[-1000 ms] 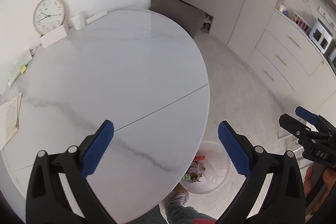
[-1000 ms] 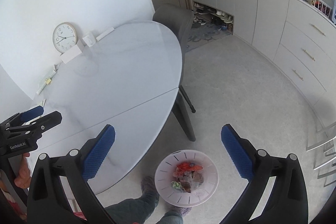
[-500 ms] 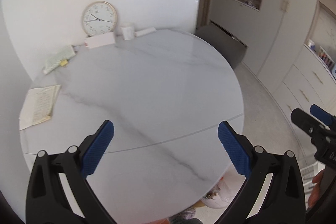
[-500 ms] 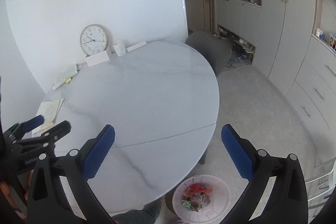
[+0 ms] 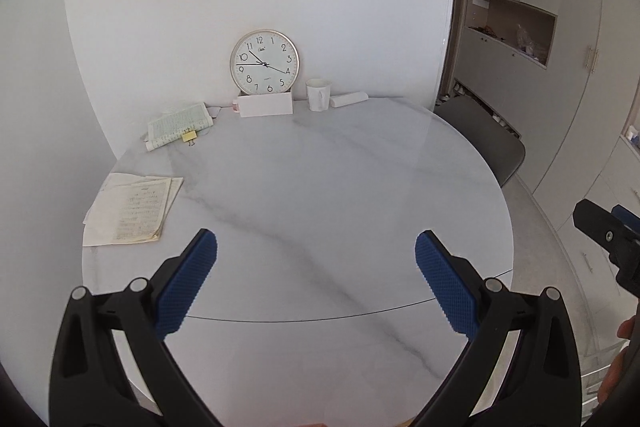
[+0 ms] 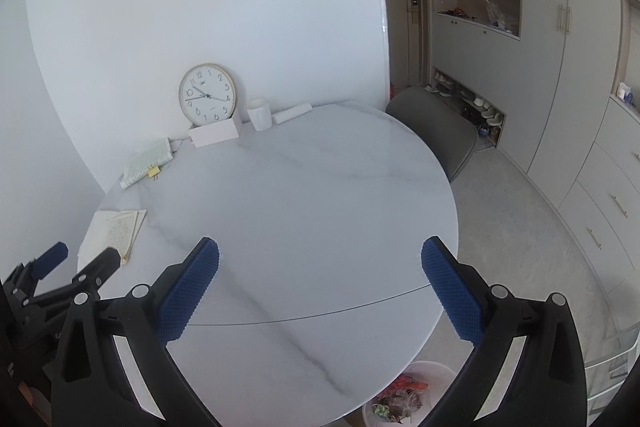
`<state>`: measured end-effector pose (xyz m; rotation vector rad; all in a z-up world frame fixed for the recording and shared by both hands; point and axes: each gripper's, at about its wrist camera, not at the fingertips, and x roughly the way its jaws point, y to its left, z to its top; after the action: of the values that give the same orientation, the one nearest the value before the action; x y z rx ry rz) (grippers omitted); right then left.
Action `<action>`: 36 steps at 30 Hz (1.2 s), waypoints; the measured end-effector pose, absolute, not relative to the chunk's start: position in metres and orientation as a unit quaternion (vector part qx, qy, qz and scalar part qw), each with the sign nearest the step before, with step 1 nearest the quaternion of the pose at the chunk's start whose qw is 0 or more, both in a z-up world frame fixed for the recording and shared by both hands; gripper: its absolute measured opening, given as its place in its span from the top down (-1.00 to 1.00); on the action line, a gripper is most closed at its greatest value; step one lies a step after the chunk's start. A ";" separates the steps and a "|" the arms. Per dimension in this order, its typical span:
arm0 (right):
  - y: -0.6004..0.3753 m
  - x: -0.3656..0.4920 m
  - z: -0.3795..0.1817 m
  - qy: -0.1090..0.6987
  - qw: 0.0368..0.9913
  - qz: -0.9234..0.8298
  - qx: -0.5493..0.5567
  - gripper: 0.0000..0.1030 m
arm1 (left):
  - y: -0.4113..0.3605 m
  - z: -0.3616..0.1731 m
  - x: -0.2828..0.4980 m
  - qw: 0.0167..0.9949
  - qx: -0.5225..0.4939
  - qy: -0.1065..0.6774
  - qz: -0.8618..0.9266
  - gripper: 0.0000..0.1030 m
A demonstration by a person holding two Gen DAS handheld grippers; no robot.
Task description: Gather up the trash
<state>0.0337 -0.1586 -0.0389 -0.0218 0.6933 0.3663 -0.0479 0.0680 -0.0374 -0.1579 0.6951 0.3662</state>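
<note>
1. The left gripper (image 5: 316, 283) hung above the near edge of the white marble table (image 5: 320, 187), its blue-padded jaws spread wide with nothing between them.
2. The right gripper (image 6: 320, 291) hung likewise over the near edge, jaws wide apart and empty.
3. The trash (image 6: 400, 397) lay in a pale round bin (image 6: 432, 371) on the floor, just below the table's near right edge; only part of the bin showed, the rest hidden under the tabletop and behind the right gripper's finger.
4. The trash looked like a crumpled heap: a red-orange wrapper on top, with greenish and greyish scraps and clear film beneath.
5. Along the table's far edge, a round clock (image 5: 264, 62) stood against the wall behind a white box (image 5: 265, 105), with a white cup (image 5: 318, 94) just beside it.
6. Loose printed papers (image 5: 132, 211) lay at the table's left edge, and a clipped bundle of papers (image 5: 178, 125) near the far left edge.
7. A grey chair (image 6: 436, 131) stood at the table's far right edge.
</note>
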 end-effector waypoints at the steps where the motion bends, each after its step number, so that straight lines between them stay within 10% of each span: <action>1: -0.155 0.033 -0.041 0.340 0.923 0.179 -0.013 -0.95 | 0.071 -0.039 -0.047 0.920 -0.080 0.340 0.178 -0.85; 36: -0.148 0.043 -0.061 0.361 0.917 0.167 -0.027 -0.96 | 0.070 -0.055 -0.018 0.913 -0.077 0.370 0.153 -0.85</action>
<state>0.0435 -0.1482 -0.0614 -0.0565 0.7435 0.3433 -0.0176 0.0697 -0.0547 -0.1588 0.7616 0.3147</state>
